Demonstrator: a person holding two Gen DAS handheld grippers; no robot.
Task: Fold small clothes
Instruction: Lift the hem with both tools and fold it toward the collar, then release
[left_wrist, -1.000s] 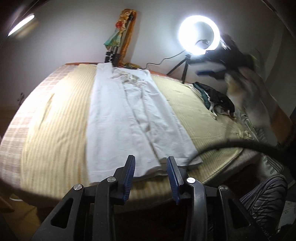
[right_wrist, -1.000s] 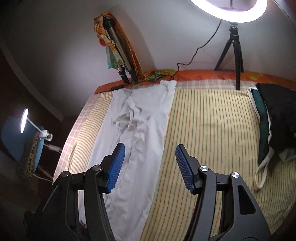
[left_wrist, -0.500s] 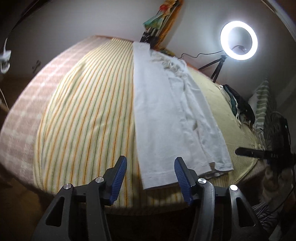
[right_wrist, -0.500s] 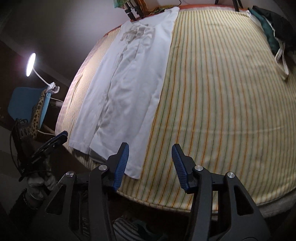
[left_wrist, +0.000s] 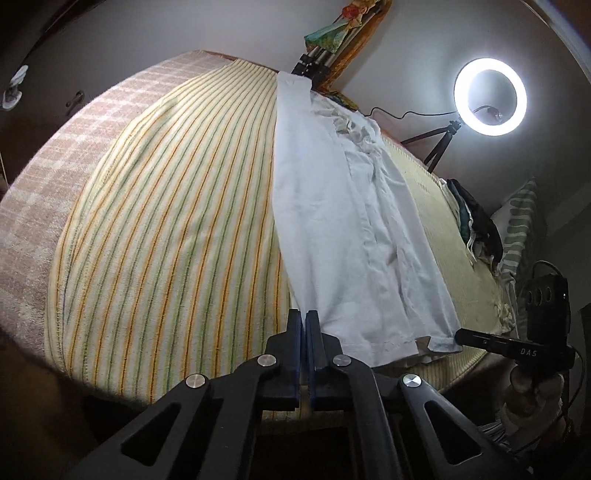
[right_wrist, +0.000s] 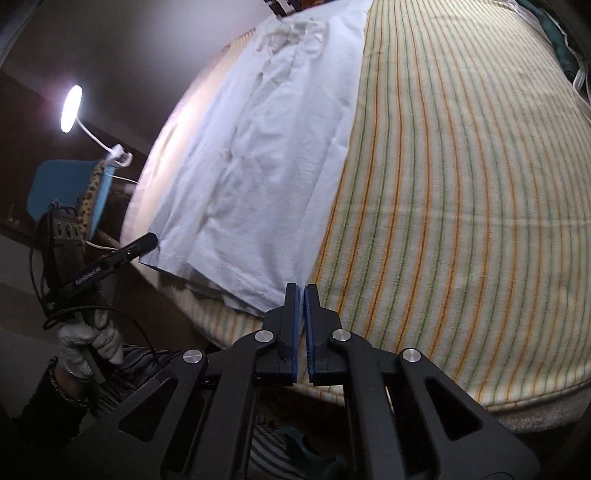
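Striped cloth in cream, orange and green covers the bed (left_wrist: 166, 229), the biggest thing in either view, and it sags softly over the near edge. Along its length lies the white garment (left_wrist: 332, 229), a long, thin piece folded lengthwise into a narrow strip, with its gathered, crumpled end far off by the wall and its stitched hem (right_wrist: 236, 273) at the near edge of the bed. It looks light and limp, with several loose layers showing at the hem, so it would likely droop, slide apart and wrinkle if lifted by one point alone; a hold on both near corners at once seems the safer way to carry the hem toward the far end.

At the hem's two near corners sit the tools. The left gripper (left_wrist: 303, 325) has just been closing; its blue pads are pressed together at the corner on its side, and a thin edge of the garment appears to be caught between them, though the cloth inside the pads is hard to make out. The right gripper (right_wrist: 300, 295) has likewise just been closing, with its pads together right at the opposite corner, apparently pinching the fabric's edge. Thin layers may slip free, so a check that every layer is caught seems wise.
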